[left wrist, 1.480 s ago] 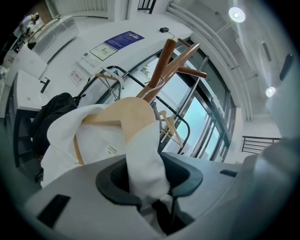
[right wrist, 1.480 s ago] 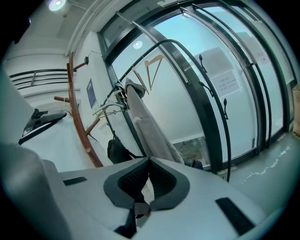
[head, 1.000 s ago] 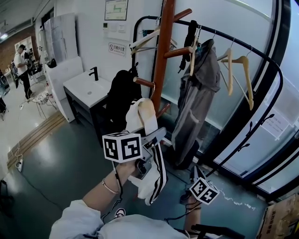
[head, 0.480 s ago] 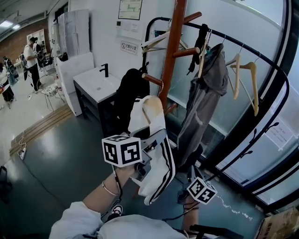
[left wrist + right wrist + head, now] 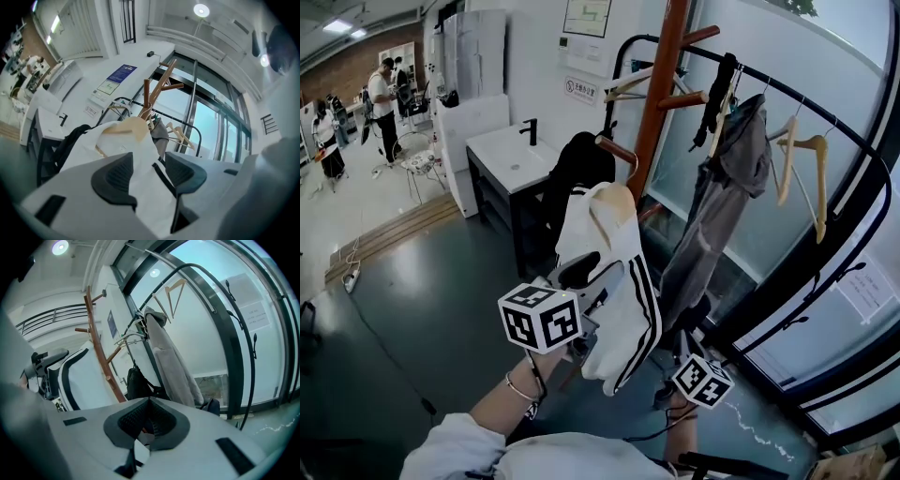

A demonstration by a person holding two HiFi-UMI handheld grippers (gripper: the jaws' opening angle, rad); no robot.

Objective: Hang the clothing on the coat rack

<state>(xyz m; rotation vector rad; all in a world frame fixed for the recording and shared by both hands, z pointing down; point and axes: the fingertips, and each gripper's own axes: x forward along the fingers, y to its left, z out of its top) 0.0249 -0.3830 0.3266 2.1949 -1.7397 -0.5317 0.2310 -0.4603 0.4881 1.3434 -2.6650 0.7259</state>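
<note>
The white, black-striped jacket (image 5: 619,281) was pinched by the left gripper (image 5: 149,168), close before the wooden coat rack (image 5: 661,94). The right gripper (image 5: 149,420) was pressed together. The wall sign (image 5: 579,91) could not be read.

Black-striped white jacket (image 5: 602,251), brown rack (image 5: 660,94)

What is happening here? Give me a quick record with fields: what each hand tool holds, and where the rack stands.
Left gripper: jaws shut on white garment with black stripes, which sits on a wooden hanger
Right gripper: jaws together, held low, nothing seen in them
Coat rack: brown wooden pole with pegs, just beyond the white garment
Already hanging: grey garment, right of the pole
Task state: white garment not yet hung
</note>
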